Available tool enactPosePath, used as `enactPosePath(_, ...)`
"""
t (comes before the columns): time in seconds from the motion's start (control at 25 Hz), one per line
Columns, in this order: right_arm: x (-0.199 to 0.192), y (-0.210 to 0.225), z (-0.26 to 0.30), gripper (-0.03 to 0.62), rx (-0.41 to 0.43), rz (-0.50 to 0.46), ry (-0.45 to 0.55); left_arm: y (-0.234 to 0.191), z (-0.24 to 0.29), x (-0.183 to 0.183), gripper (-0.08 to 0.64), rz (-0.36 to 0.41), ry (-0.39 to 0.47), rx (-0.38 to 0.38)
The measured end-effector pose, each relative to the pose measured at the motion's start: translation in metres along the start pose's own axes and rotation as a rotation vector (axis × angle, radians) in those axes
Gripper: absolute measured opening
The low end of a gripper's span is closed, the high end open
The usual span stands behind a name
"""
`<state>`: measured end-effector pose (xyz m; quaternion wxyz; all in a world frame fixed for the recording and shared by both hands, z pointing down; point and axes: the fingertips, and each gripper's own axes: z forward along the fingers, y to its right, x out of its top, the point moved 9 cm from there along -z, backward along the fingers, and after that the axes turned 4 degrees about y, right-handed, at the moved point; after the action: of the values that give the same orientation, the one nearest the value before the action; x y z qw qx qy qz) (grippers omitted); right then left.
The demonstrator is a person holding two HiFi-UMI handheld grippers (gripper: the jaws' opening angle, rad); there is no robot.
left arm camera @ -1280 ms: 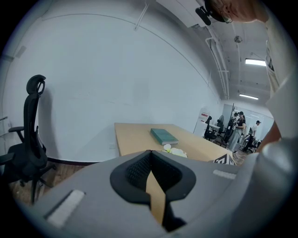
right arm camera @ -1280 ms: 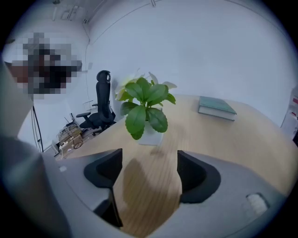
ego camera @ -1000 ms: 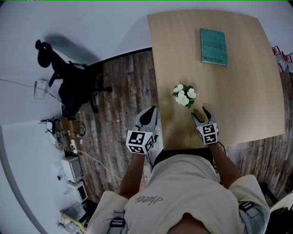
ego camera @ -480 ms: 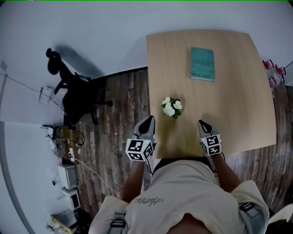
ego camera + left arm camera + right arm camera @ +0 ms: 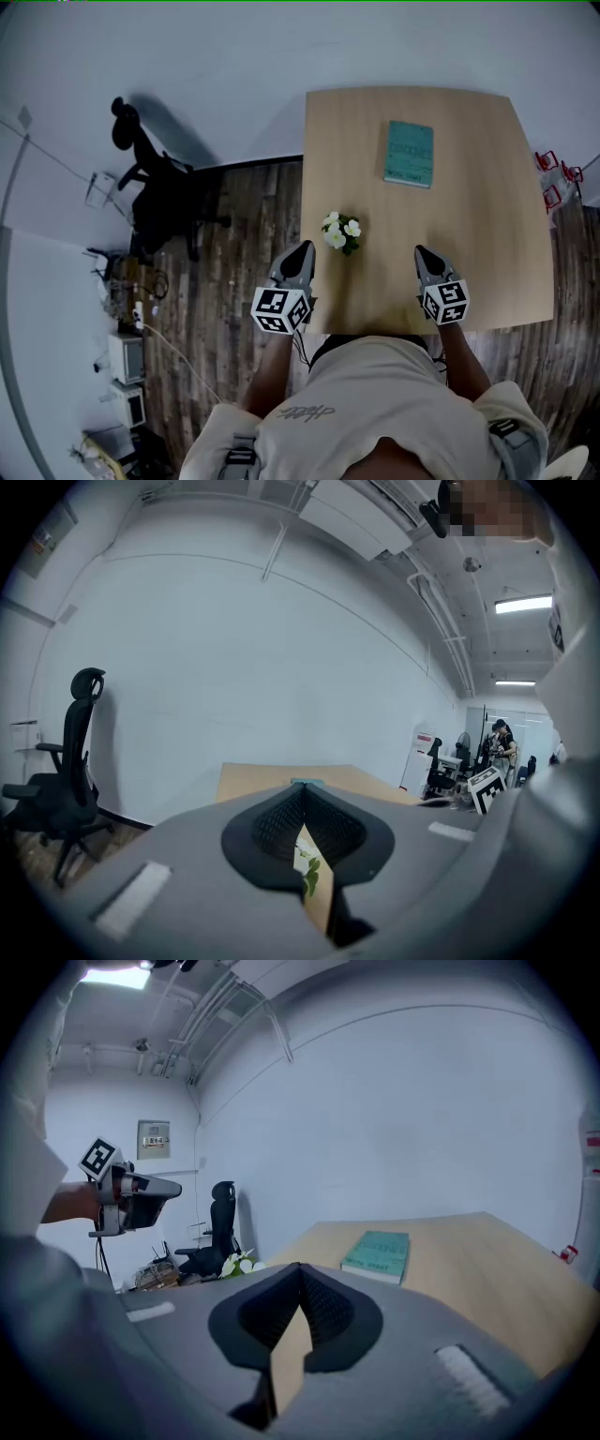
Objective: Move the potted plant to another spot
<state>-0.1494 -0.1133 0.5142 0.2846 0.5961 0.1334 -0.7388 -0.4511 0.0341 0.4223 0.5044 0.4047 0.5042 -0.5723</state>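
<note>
The potted plant (image 5: 340,232), white flowers over green leaves, stands alone on the wooden table (image 5: 487,262) near its left edge. My left gripper (image 5: 303,247) hangs just off that edge, short of the plant, with its jaws shut and empty. In the left gripper view the left gripper (image 5: 302,794) shows the plant (image 5: 309,872) through the slit below its tips. My right gripper (image 5: 421,251) hovers over the table's near edge, right of the plant. Its jaws have just been closing and meet with nothing between them (image 5: 300,1269). The plant (image 5: 236,1264) appears far left in the right gripper view.
A teal book (image 5: 410,153) lies flat further back on the table. A black office chair (image 5: 155,192) stands on the wood floor at left, with boxes and cables (image 5: 127,328) nearer. Red items (image 5: 553,178) sit past the table's right edge. People (image 5: 502,742) stand far off.
Both grippers have drawn back from the plant toward the person and risen. The right jaws, open beside the plant a second ago, have closed. The plant stays where it stood.
</note>
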Motion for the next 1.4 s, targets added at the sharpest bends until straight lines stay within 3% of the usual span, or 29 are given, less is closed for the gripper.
enactPosePath(0.4,0.095,0.002,-0.007,0.002,0.071,-0.071,0.203,0.019,-0.009,0.047,0.015,0.082,0.085,0.015)
enactPosePath(0.84,0.175,-0.034,-0.019,0.002,0.140,-0.158,0.310,0.028,-0.008,0.074,0.015,0.105,0.129,-0.036)
enactPosePath(1.12,0.195,-0.049,-0.026,0.002,0.156,-0.186,0.339,0.028,-0.010,0.085,0.015,0.122,0.156,-0.070)
enactPosePath(1.4,0.213,-0.060,-0.032,0.002,0.152,-0.254,0.371,0.025,-0.008,0.095,0.015,0.192,0.188,-0.055)
